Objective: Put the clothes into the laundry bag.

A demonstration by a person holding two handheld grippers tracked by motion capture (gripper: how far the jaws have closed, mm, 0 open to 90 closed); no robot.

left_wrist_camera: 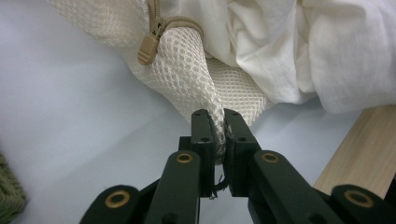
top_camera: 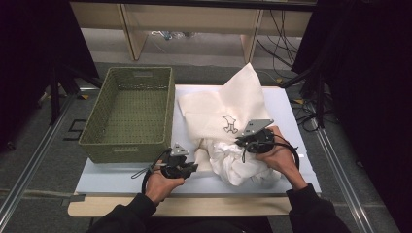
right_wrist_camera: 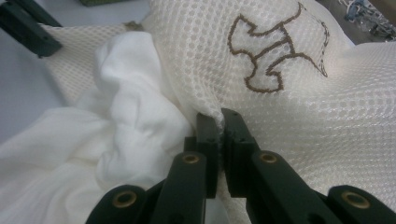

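My left tongs [left_wrist_camera: 217, 126] are clenched on a pinch of the cream mesh bag [top_camera: 218, 109], at its edge near the beige zipper pull [left_wrist_camera: 148, 49]. My right tongs [right_wrist_camera: 219, 123] are clamped on the mesh just below the brown outlined logo [right_wrist_camera: 275, 51]. The bag lies on the white bench [top_camera: 286, 104], right of the green woven basket [top_camera: 128, 114], its far corner sticking up. Crumpled white cloth [top_camera: 243, 165] spills from its open near end.
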